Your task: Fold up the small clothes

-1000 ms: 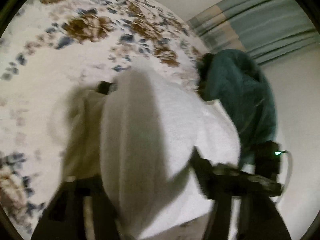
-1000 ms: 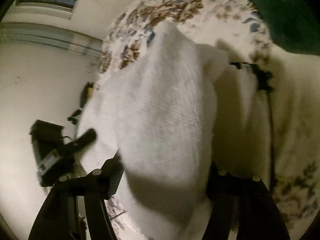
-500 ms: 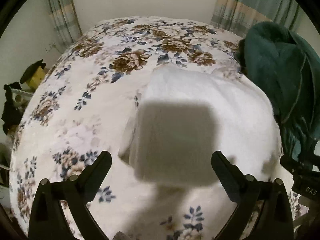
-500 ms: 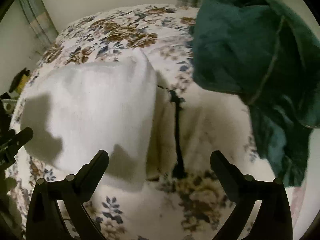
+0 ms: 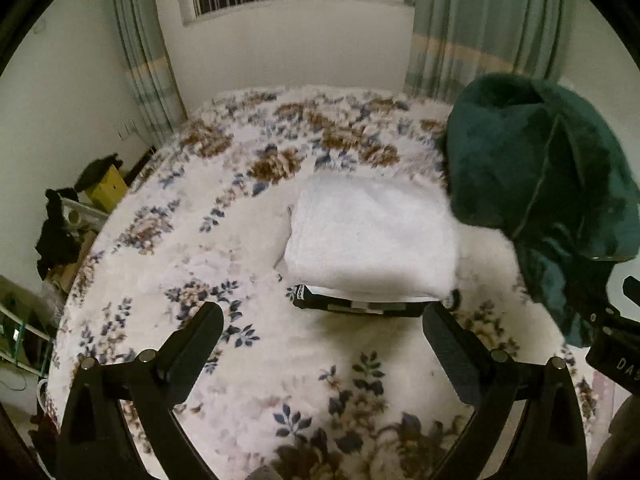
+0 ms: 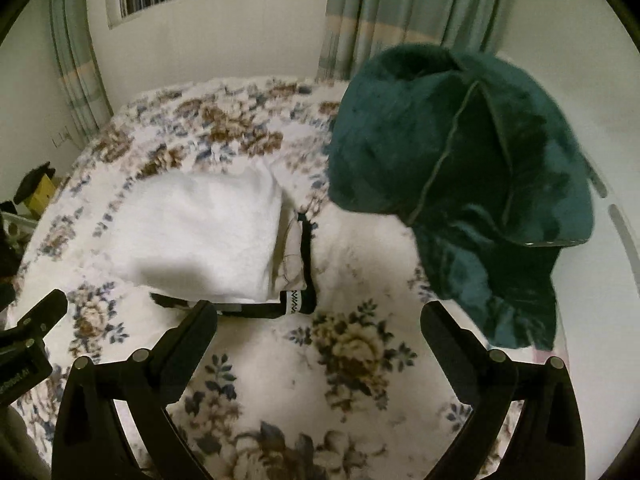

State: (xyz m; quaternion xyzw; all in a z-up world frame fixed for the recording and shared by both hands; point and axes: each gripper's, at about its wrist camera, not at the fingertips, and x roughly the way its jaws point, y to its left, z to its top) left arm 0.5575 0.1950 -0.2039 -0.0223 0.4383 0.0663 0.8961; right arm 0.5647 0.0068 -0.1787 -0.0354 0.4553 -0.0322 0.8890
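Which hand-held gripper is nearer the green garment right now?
Right. The right hand-held gripper hangs open with the green garment just past its right-hand finger; the left hand-held gripper, also open, faces the folded white cloth, farther away.

Each handheld gripper, the left gripper [image 5: 322, 322] and the right gripper [image 6: 318, 320], is matte black plastic: two angular fingers [image 5: 192, 344] on forked arms, joined by round silver screw heads.
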